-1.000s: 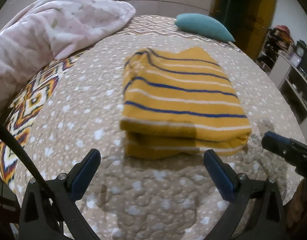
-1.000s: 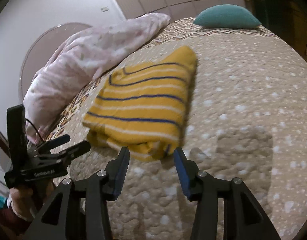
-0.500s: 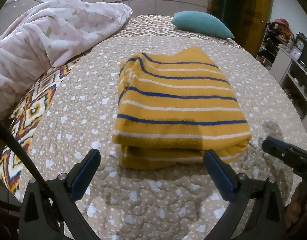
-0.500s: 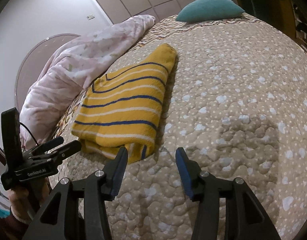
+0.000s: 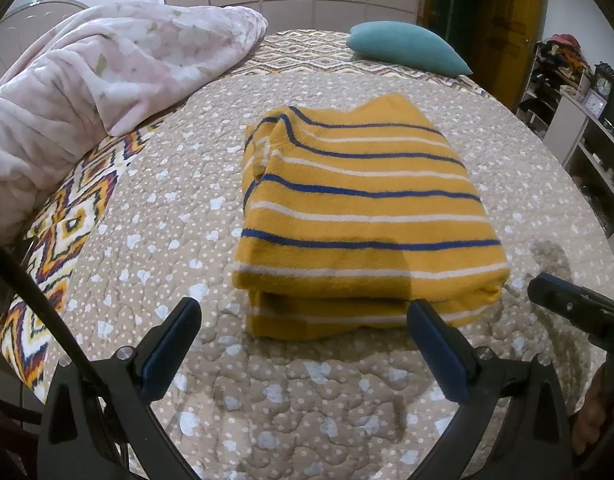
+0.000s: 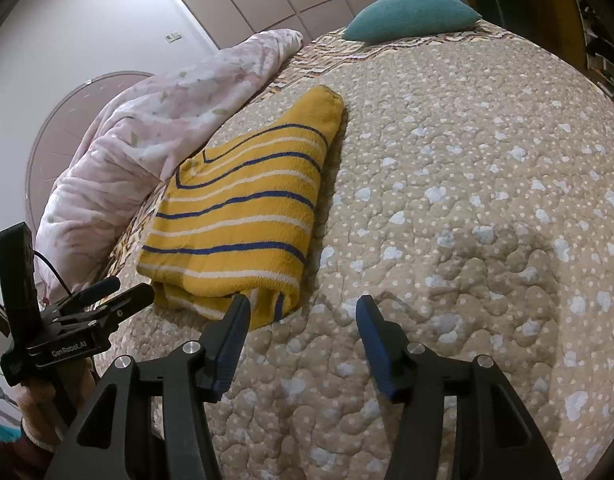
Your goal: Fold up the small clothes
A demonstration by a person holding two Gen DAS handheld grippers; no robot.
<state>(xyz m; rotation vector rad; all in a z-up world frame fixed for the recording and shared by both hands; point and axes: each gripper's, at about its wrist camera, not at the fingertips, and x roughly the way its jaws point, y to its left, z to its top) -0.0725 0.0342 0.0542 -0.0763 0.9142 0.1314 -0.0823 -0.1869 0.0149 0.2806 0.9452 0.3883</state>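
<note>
- Beige dotted quilt [image 5: 307, 400] covering the bed.
- Pink floral blanket [image 5: 107, 80] bunched at ten o'clock.
- Teal pillow [image 5: 407, 46] at one o'clock, far end.
- Shelving unit [image 5: 587, 140] at three o'clock.

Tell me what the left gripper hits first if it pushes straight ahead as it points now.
The left gripper, open and empty, points at the near folded edge of the yellow striped garment. It would likely meet that edge first, though it may brush the quilt if angled downward.
</note>
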